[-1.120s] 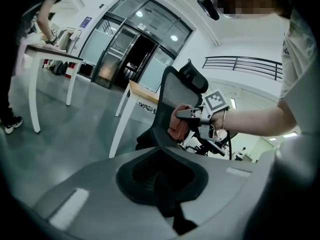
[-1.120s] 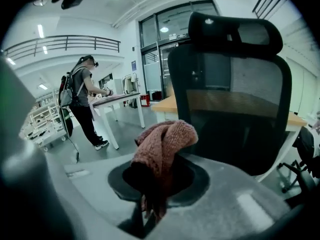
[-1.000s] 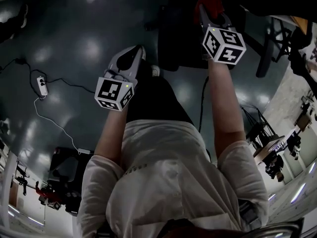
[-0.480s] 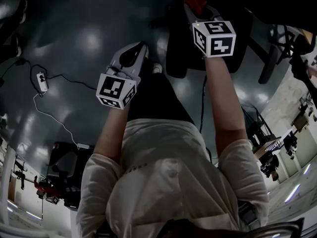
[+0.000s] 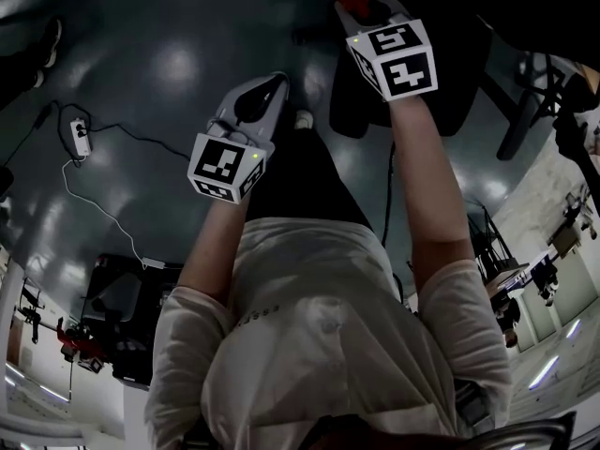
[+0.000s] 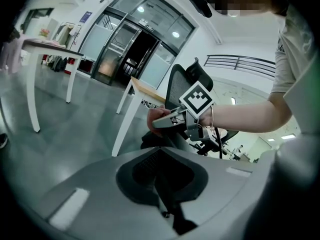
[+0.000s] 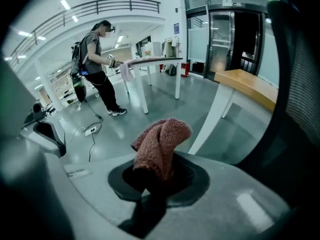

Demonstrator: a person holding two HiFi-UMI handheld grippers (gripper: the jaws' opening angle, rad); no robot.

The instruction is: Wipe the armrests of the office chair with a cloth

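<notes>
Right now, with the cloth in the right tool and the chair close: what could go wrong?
1. The cloth sits bunched in the right tool, most of it loose past the jaws. It might pull out under pressure against the office chair.
2. A black cable hangs below the right tool and could catch on the chair.

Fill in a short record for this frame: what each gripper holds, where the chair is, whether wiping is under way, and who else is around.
left gripper: shut, nothing between the jaws, held out in front of the person
right gripper: shut on the cloth, a reddish knitted one bunched upward
office chair: dark mesh back, close on the right gripper's right
wiping: not under way; the cloth is in the air, touching nothing on the chair
armrest: cannot be picked out
bystander: stands by a white table
</notes>
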